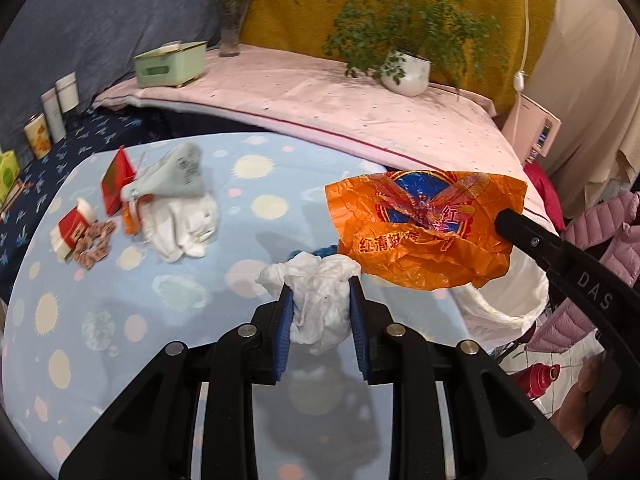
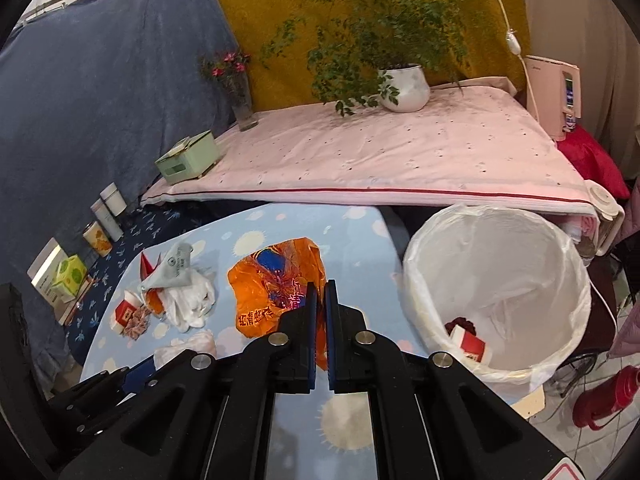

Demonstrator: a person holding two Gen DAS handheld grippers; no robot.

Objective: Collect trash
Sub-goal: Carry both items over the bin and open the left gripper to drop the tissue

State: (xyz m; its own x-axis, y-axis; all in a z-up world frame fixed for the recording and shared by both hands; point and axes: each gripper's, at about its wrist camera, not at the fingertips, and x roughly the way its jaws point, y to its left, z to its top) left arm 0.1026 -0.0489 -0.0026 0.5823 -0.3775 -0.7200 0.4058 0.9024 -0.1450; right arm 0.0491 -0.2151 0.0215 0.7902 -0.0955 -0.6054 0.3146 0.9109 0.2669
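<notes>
I am worrying that the orange plastic bag [image 2: 276,284], pinched by only a thin fold in my right gripper [image 2: 320,300] and hanging loose above the table [image 1: 72,320], could slip out or catch the rim of the lined bin [image 2: 496,292] just to the right, while the crumpled white tissue [image 1: 320,304], clamped between the blue pads of my left gripper [image 1: 322,312], is bulging out in front and could tear free. Both grippers are pointing forward and down over the table's near edge, and more litter [image 1: 160,208] is lying at the far left
</notes>
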